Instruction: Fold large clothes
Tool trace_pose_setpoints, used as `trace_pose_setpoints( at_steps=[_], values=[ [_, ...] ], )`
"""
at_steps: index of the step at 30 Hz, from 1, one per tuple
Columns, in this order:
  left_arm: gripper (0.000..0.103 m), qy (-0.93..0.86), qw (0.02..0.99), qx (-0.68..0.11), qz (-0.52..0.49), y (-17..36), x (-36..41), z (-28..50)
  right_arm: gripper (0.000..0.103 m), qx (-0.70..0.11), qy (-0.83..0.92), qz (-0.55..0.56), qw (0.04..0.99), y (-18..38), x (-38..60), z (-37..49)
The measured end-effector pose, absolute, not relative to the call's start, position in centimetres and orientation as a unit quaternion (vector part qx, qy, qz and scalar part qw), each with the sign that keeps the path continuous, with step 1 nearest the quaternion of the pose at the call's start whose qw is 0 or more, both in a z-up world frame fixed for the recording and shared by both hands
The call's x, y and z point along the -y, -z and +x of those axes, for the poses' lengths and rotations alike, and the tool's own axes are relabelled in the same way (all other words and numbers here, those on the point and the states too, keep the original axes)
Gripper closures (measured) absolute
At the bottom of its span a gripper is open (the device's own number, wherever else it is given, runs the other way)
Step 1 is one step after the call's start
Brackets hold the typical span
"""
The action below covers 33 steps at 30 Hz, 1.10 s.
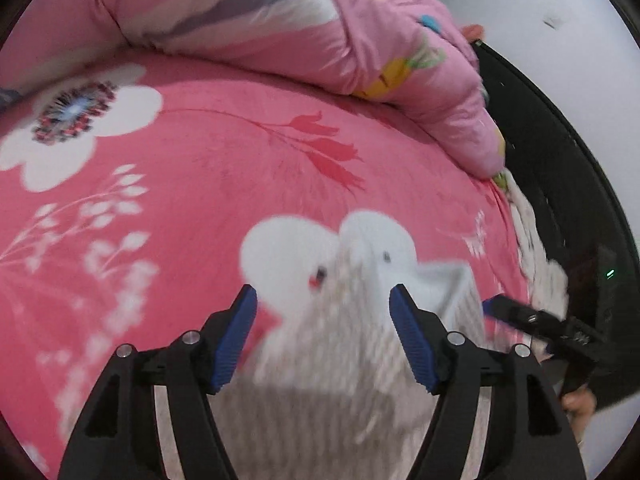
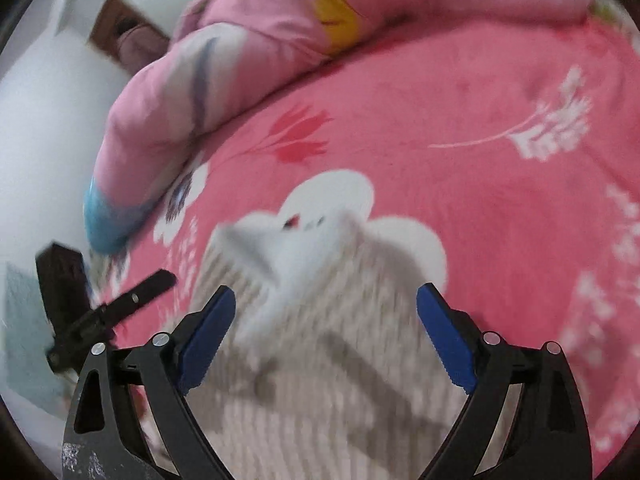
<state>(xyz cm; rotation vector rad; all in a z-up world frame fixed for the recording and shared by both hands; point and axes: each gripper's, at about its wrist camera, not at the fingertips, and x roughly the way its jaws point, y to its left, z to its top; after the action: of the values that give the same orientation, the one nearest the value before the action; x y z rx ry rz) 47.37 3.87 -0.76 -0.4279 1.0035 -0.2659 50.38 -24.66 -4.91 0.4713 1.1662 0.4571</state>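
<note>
Pink floral bedding (image 1: pixel 208 168) is filling the background, with a pink quilt (image 1: pixel 360 40) bunched along its far edge. A white ribbed garment (image 2: pixel 328 380) is lying on the bedding beneath both tools. The left gripper (image 1: pixel 324 336) and right gripper (image 2: pixel 326 336) are hovering with jaws spread wide, holding nothing. Judging by this, a fold is being set up; next, each needs to pinch an edge.

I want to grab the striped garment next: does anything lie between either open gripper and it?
Nothing visible does. The striped garment lies bare on the pink bedsheet, right ahead of the left gripper and the right gripper; the rolled quilt lies beyond it.
</note>
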Motion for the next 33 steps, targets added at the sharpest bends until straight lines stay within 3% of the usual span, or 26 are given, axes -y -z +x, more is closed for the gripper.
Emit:
trace_pose_setpoints(
  at_steps=[4,6,7,8,9,12,19,25,29,31,33],
  values=[
    [0.038,0.113,0.835,-0.486,-0.233,3.0,-3.4,50.7,0.033,-0.560,-0.223,0.250,0.758,7.5,24.1,52.9],
    [0.057,0.112,0.832,-0.488,-0.237,3.7,-3.1,51.6,0.061,-0.562,-0.225,0.248,0.756,7.8,23.9,53.2],
    [0.064,0.115,0.831,-0.489,-0.240,4.0,-3.1,51.8,0.069,-0.558,-0.232,0.249,0.757,7.7,23.9,53.1],
    [0.082,0.122,0.830,-0.487,-0.245,4.1,-2.9,51.9,0.076,-0.552,-0.236,0.244,0.762,7.2,24.1,52.7],
    [0.091,0.131,0.831,-0.483,-0.243,3.8,-2.6,51.8,0.085,-0.547,-0.240,0.234,0.767,6.6,24.1,52.3],
    [0.094,0.148,0.858,-0.450,-0.199,1.5,-1.6,50.1,0.092,-0.529,-0.260,0.206,0.782,4.3,24.0,50.5],
    [0.095,0.196,0.897,-0.383,-0.103,-5.3,0.3,42.6,0.093,-0.494,-0.281,0.136,0.812,-0.4,24.2,44.2],
    [0.095,0.217,0.906,-0.362,0.023,-5.7,2.5,34.0,0.091,-0.481,-0.282,0.046,0.829,-0.1,23.3,37.9],
    [0.095,0.218,0.898,-0.379,0.049,-2.2,2.6,30.4,0.080,-0.493,-0.262,-0.042,0.829,0.8,22.6,34.7],
    [0.096,0.214,0.895,-0.389,0.043,-0.5,2.3,29.8,0.072,-0.484,-0.267,-0.043,0.832,-0.7,23.1,33.6],
    [0.096,0.214,0.895,-0.390,0.037,0.6,2.0,29.4,0.056,-0.444,-0.286,-0.036,0.848,-4.0,23.6,32.6]
  ],
)
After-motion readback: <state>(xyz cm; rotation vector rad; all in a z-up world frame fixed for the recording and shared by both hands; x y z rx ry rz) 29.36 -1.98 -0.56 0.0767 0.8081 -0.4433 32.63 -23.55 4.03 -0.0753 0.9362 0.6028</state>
